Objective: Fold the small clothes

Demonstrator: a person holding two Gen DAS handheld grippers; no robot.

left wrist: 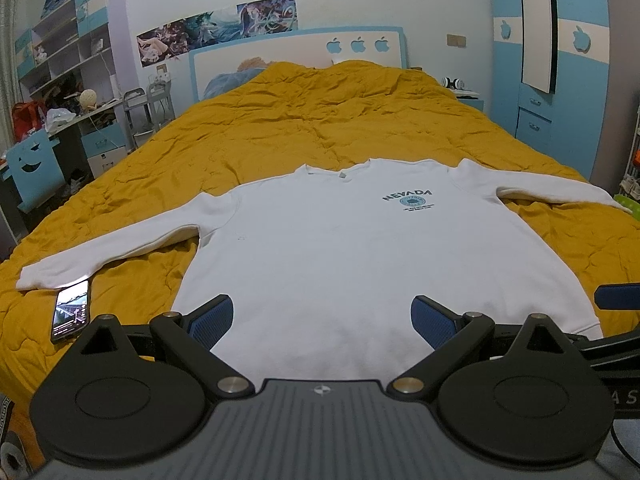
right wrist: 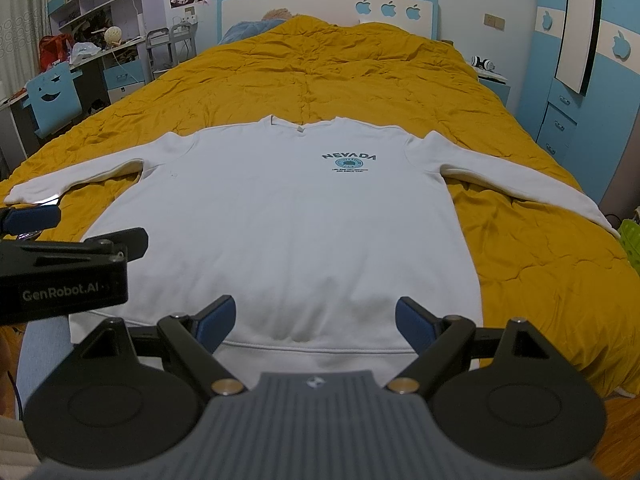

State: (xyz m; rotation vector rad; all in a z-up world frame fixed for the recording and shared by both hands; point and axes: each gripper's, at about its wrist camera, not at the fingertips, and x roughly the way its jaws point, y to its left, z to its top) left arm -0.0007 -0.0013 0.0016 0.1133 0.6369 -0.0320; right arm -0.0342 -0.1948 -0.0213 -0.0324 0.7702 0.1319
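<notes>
Left wrist view: white long-sleeved sweatshirt [left wrist: 340, 248] spread flat, front up, across the centre of the frame on a mustard-yellow quilt [left wrist: 320, 120], both sleeves stretched out toward the left and right edges. Dark "NEVADA" print [left wrist: 408, 197] right of centre, near the collar. Left gripper [left wrist: 322, 322] at bottom centre, blue-padded fingers spread wide, poised over the hem with nothing between them. Lit smartphone [left wrist: 71, 311] at lower left on the quilt, just beside the left sleeve cuff. Blue-and-white headboard [left wrist: 296, 56] with apple cut-outs at top centre.

Right wrist view: same sweatshirt [right wrist: 288, 220] filling mid-frame, hem band just ahead of the fingers. Right gripper [right wrist: 316, 322] at bottom centre, fingers likewise wide apart, gripping nothing. Left gripper [right wrist: 32, 220] visible from the side at the left edge, over the lower left corner of the garment. Desk chair [right wrist: 54, 98] with a cut-out face at upper left, beside the bed.
</notes>
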